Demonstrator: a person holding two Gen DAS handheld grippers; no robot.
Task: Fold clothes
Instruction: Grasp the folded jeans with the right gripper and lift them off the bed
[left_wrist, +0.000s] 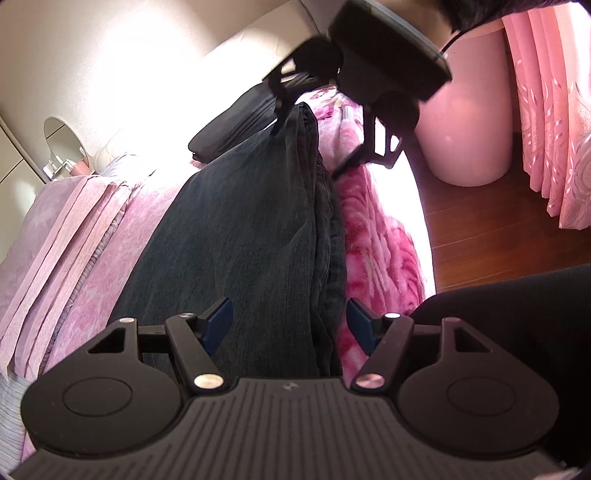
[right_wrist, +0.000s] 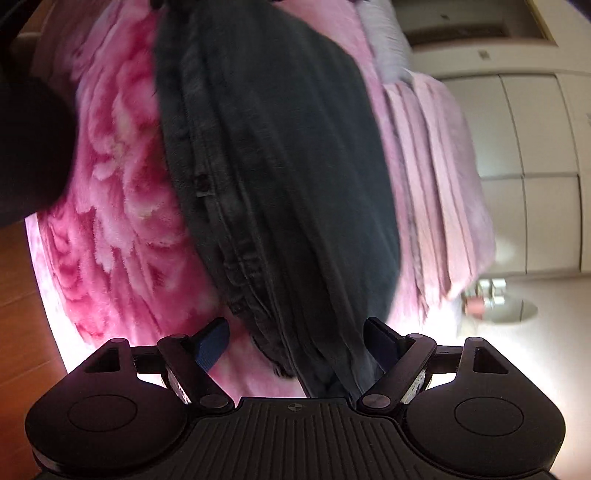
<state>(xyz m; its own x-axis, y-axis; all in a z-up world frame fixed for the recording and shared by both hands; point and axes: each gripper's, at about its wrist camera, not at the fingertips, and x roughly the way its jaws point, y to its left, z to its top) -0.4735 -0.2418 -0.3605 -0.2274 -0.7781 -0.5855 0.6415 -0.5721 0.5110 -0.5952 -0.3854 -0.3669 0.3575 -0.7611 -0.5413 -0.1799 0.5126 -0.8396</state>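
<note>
A dark grey pair of jeans (left_wrist: 240, 229) lies folded lengthwise on a pink bed; it also shows in the right wrist view (right_wrist: 280, 166). My left gripper (left_wrist: 290, 323) is open, its blue pads on either side of the near end of the jeans. My right gripper (right_wrist: 297, 341) is open over the opposite end of the jeans, pads apart with cloth between them. In the left wrist view the right gripper (left_wrist: 314, 122) appears at the far end of the jeans.
A pink floral blanket (left_wrist: 376, 236) lies beside the jeans near the bed edge. Folded pink bedding (left_wrist: 81, 229) lies on the other side. A black bag (left_wrist: 236, 118) sits beyond the jeans. Wooden floor (left_wrist: 480, 221), a pink tub (left_wrist: 469, 122) and pink curtains (left_wrist: 554, 110) are at the right.
</note>
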